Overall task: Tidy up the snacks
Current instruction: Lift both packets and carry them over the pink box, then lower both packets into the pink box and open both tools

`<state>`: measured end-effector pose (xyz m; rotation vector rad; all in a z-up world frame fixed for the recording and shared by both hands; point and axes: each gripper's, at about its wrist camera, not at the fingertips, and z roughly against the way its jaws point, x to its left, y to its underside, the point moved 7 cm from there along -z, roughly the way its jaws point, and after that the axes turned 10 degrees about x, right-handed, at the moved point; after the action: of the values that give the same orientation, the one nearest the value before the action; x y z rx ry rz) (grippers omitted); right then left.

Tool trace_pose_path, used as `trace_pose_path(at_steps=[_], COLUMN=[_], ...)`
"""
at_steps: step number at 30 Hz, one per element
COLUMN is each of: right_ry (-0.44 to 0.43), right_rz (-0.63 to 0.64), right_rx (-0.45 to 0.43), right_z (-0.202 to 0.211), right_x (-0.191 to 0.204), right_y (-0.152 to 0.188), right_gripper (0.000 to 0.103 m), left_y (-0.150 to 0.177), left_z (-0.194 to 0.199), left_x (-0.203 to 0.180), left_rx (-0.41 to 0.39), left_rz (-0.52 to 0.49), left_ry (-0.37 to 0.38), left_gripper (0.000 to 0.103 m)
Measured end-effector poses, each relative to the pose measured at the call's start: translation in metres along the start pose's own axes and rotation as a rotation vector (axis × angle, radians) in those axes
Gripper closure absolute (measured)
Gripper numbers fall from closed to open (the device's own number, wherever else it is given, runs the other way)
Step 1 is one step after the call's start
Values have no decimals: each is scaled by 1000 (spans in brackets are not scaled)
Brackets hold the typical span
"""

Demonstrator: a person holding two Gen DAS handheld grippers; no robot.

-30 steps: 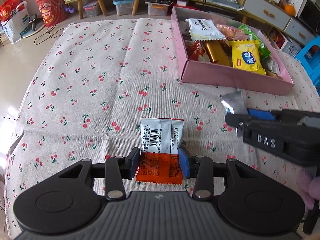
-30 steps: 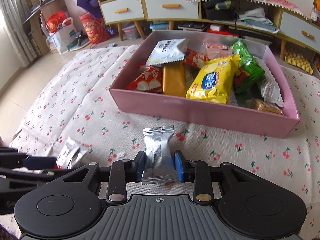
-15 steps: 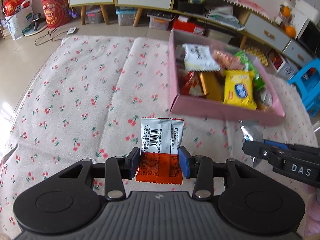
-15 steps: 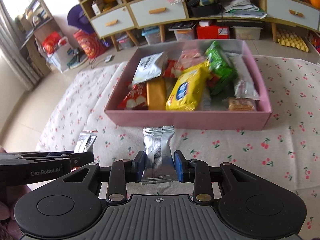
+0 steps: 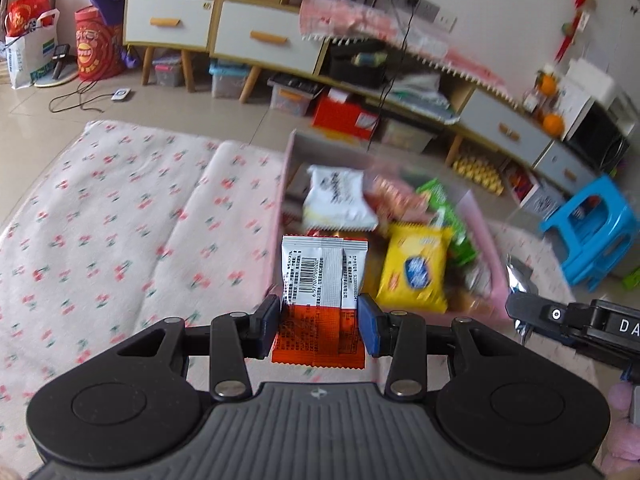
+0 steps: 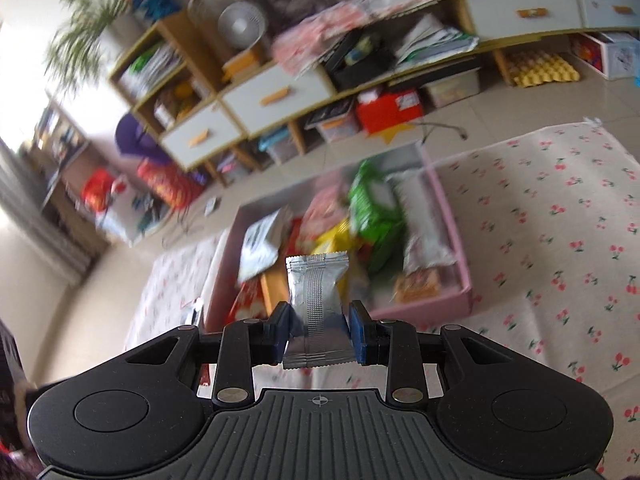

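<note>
You've got two small sealed snack packs in hand, both light, thin film, prob. crinkly and a bit slick, so they'll flex and can slide if you squeeze only a corner. Left gripper (image 5: 319, 326) is clamped on the orange-and-white snack packet (image 5: 322, 292), blue pads pressing its two side edges approx. at the line where orange meets white; barcode half sticks up fwd, orange end hangs back toward you. That mid-body hold looks sound, the pack stands straight w/ no visible sag. Right gripper (image 6: 319, 334) is nipped narrow on the silver foil packet (image 6: 317, 300), pads on both sides of its lower half, crimped top edge standing up; foil is the slicker one, so I'd keep the pinch across the body, not the seam fin. Contents can't be told; treat as crushable, don't over-squeeze. Both packs are held up in the air, in front of the pink box (image 6: 454, 236) that sits on the cherry-print cloth (image 5: 100, 220), already crowded w/ a yellow biscuit pack (image 5: 414, 270), green bag (image 6: 374, 208) and a white pouch (image 5: 338, 202). Neither pack is in the box yet. Background is motion-blurred, so exact free spots inside are hard to pick.
</note>
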<state>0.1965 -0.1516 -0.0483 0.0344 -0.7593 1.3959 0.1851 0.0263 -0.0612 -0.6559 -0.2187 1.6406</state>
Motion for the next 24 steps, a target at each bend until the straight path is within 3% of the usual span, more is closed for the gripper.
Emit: trace_pose_path(at_steps=[8, 24], right_ry=[-13, -1], right_rz=[-94, -123], right_rx=[-54, -80], right_z=[-12, -39], right_x=[-27, -34], right_y=[-15, -18], right_gripper=[73, 73], left_y=[-13, -16], left_z=[-17, -34], left_x=[-15, -24], left_rx=[-79, -149], left_rz=[27, -62], left_ry=[56, -2], left_gripper=[65, 64])
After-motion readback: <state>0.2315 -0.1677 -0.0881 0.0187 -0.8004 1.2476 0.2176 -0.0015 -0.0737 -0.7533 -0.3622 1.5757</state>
